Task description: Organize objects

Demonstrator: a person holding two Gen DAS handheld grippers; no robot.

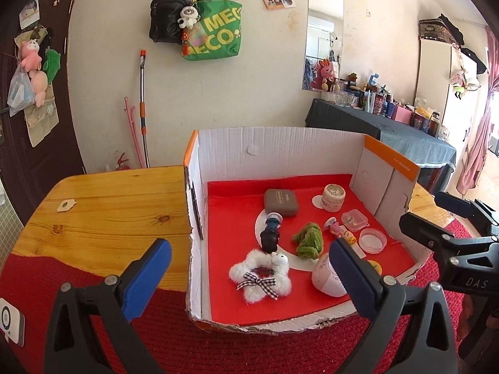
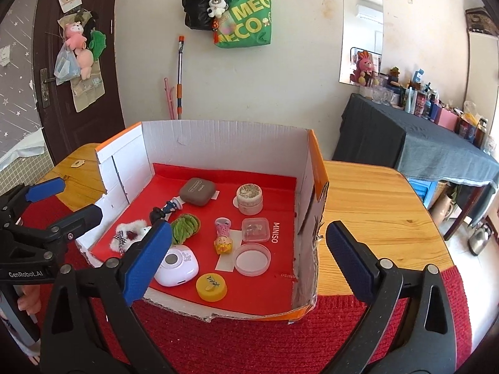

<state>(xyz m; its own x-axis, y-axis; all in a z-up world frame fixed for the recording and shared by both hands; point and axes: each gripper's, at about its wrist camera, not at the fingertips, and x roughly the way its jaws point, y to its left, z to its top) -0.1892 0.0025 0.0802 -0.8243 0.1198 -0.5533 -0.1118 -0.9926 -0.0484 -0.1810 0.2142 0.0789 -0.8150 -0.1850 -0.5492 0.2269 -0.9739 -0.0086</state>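
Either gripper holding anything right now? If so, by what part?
Nothing is held. The left gripper and right gripper both stand open and empty in front of the cardboard box.

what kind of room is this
Most likely a lived-in bedroom or dorm room: bags and plush toys hang on the wall, a wall mirror hangs above a side table crowded with bottles and cups, and a wooden table holds the cardboard box.

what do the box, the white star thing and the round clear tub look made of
Box: corrugated cardboard, matte white inside; the torn front edge shows fluting. Star: fluffy plush or faux fur with a checked fabric bow. Tub: probably clear plastic, glossy; the red liner shows through its wall.
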